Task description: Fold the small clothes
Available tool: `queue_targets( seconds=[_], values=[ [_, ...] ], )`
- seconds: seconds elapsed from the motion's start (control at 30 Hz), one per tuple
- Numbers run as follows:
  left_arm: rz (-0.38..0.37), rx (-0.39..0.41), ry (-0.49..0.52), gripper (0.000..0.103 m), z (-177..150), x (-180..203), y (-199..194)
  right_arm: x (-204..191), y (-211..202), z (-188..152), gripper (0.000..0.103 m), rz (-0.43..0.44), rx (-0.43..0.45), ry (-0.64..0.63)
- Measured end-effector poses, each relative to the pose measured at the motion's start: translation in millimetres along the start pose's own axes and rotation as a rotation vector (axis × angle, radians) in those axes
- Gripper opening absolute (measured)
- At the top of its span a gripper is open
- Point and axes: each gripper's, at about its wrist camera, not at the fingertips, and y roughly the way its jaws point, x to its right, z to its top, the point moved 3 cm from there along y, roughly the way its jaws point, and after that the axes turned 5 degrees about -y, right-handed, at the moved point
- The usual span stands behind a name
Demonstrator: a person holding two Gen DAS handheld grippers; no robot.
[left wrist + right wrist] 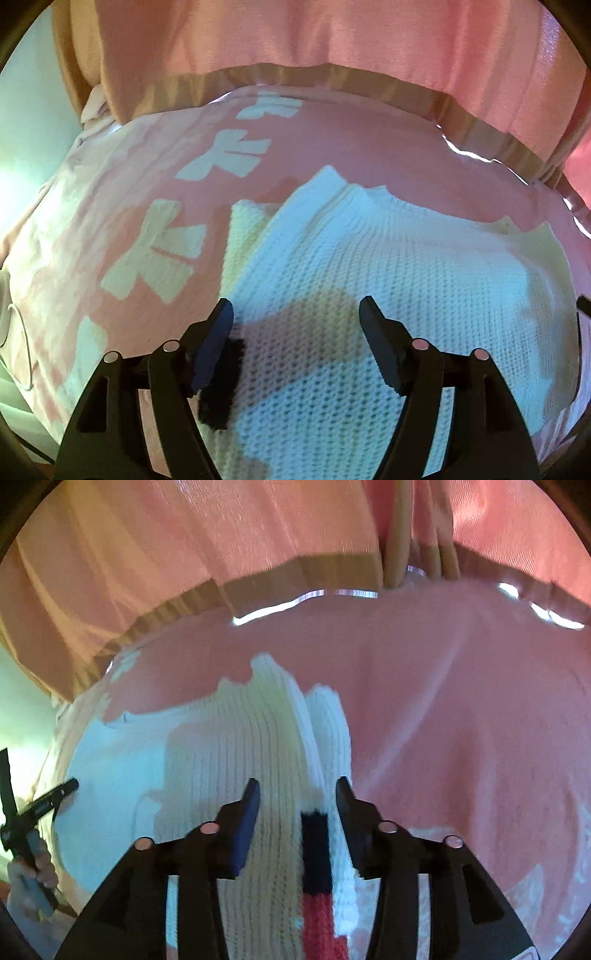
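White knit, a small sweater, lies spread on a pink cloth with pale letters, filling the lower middle of the left wrist view; in the right wrist view its ribbed fold runs up the centre, with a dark and red patch low in the frame. The left gripper hangs over the knit with its fingers well apart and nothing between them. The right gripper has its fingers apart too, straddling the ribbed ridge, and I can't see the pads pressing it.

The risks I'd watch: the loose, open knit could snag on a fingertip and drag the whole piece sideways. A pinch here might also catch the pink cloth underneath, so the fold lifts both. If the right fingers close on only the top layer of that ridge, the stacked layers could slide apart and the fold come out crooked
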Motion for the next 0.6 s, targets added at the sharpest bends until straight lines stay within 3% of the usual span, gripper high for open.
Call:
queue_targets(
  seconds=[0.03, 0.07, 0.13, 0.23, 0.3, 0.37, 0.4, 0.47, 0.6],
  values=[
    [0.003, 0.004, 0.0, 0.071, 0, -1, 2, 3, 3, -4, 0.036, 0.019, -0.02, -0.001],
    [0.007, 0.006, 0.002, 0.071, -2, -1, 3, 2, 8, -5, 0.007, 0.042, -0.032, -0.003],
    [0.024, 0.003, 0.008, 0.07, -4, -2, 8, 1, 5, -6, 0.008, 0.041, -0.027, -0.012],
    [0.06, -0.006, 0.01, 0.071, -6, -6, 16, 17, -23, -1, 0.007, -0.016, 0.073, 0.004],
    [0.016, -0.04, -0.041, 0.074, -6, -15, 25, 38, -14, -5, 0.007, -0.068, 0.035, 0.038],
    [-0.013, -0.052, -0.088, 0.08, -5, -22, 29, 47, 15, -14, 0.008, -0.067, -0.079, 0.053],
    [-0.018, -0.058, -0.1, 0.082, -5, -24, 30, 44, 18, -17, 0.009, -0.074, -0.082, 0.039],
    [-0.014, -0.064, -0.11, 0.081, -4, -24, 25, 32, 0, -15, 0.011, -0.106, -0.018, -0.02],
    [-0.027, -0.007, -0.094, 0.078, -3, -13, -4, 0, -51, -15, 0.019, -0.068, 0.161, -0.113]
  ],
)
